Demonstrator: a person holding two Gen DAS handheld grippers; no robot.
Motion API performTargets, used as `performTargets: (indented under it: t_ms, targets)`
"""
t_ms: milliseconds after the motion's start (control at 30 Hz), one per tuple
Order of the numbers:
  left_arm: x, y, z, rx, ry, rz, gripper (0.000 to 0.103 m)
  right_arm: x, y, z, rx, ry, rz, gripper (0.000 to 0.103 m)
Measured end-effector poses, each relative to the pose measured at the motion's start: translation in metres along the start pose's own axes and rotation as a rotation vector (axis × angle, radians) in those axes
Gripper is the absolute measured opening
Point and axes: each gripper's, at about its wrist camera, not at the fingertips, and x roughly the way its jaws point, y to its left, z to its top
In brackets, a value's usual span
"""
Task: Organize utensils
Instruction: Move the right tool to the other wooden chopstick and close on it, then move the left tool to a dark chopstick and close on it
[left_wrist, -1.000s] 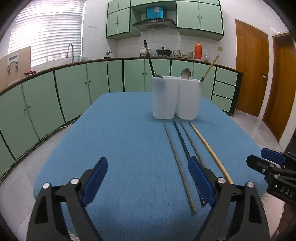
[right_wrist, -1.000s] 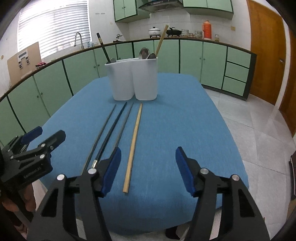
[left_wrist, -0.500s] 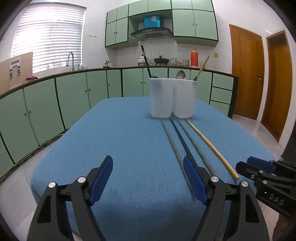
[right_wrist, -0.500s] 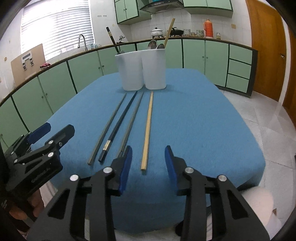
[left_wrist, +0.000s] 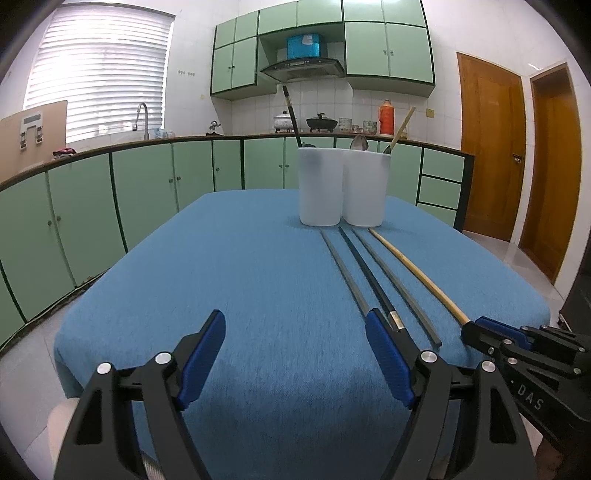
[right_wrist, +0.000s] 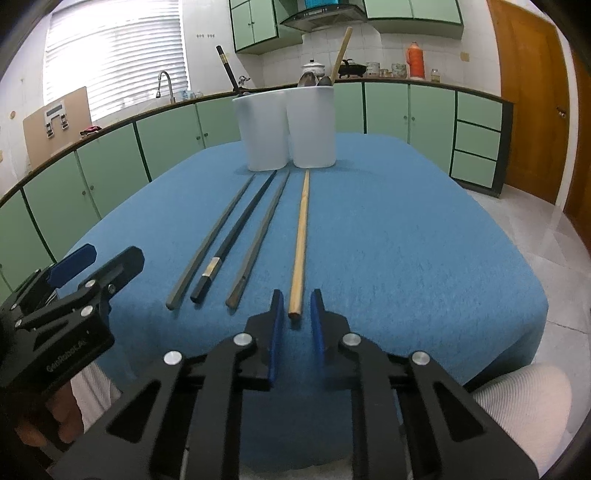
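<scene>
— Blue cloth over the table (right_wrist: 406, 240), and nearest us the right gripper (right_wrist: 297, 325) has been closing on the wooden chopstick (right_wrist: 301, 236)'s near tip; pads not yet touching.

— And the left gripper (left_wrist: 295, 354)?

— Spread wide, empty. Three dark chopsticks (right_wrist: 236, 236) lie alongside; the white holder (right_wrist: 288, 129) stands beyond.

— Risk?

— So close to the tip, the stick may pivot or slip free.

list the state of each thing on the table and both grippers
left gripper: open wide, empty
right gripper: jaws just closing around the wooden chopstick's near end, narrow gap left, not yet pressing
wooden chopstick: flat on the cloth
three dark chopsticks: flat, side by side, untouched
white holder: upright, utensils standing in it
</scene>
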Motion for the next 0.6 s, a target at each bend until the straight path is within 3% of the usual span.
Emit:
performTargets:
  t_ms: [600]
  targets:
    - [-0.0003, -0.0045, -0.0046, -0.003, 0.012, -0.006, 0.077, 0.0051, 0.0047, -0.0002, -0.029, -0.038, -0.064, 0.006]
